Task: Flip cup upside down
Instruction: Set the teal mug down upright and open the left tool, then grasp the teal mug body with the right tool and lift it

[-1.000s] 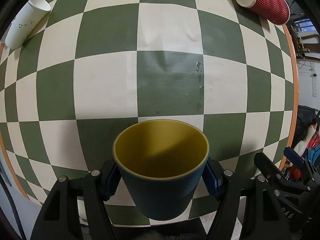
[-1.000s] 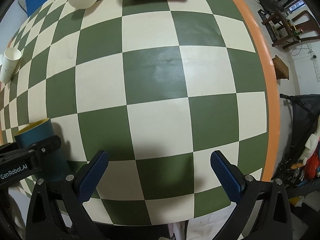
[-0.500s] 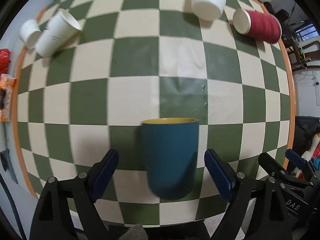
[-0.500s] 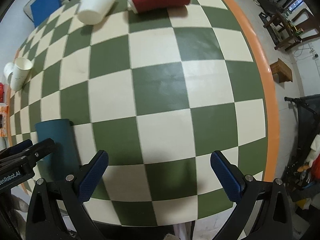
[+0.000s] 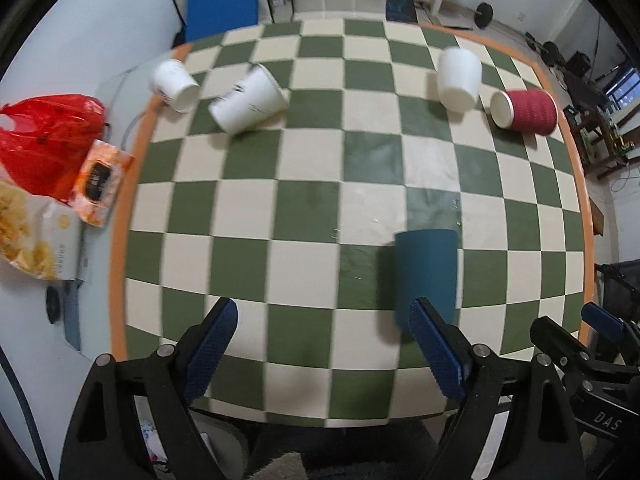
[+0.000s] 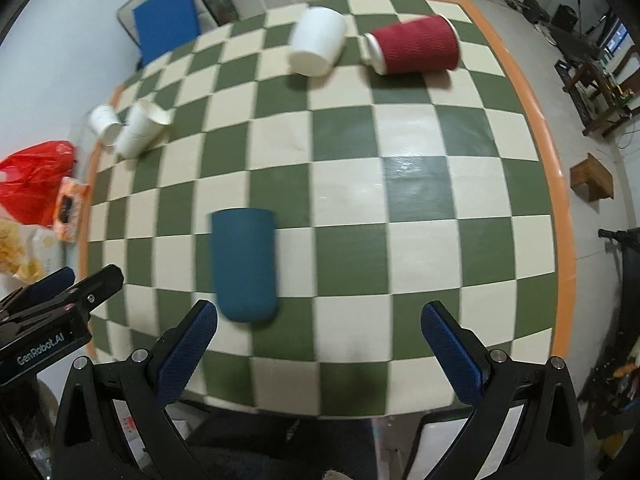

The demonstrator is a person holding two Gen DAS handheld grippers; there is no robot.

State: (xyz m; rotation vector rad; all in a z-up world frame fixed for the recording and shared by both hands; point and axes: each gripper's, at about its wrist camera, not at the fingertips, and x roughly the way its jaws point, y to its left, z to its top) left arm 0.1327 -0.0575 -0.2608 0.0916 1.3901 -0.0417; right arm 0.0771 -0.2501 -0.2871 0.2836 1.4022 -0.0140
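Observation:
The dark teal cup stands on the checkered table near its front edge; it also shows in the right wrist view. Its top looks flat and teal, with no yellow inside showing. My left gripper is open and empty, drawn back from the cup, with its right finger in front of the cup's base. My right gripper is open and empty, to the right of the cup and behind the table's front edge.
A red ribbed cup and a white cup lie at the far right. Two white paper cups lie at the far left. A red bag and snack packets sit left of the table's orange rim.
My left gripper let go of the teal cup, which now stands with its yellow inside hidden. Both grippers pulled back and up from the table, the left one shifting leftward.

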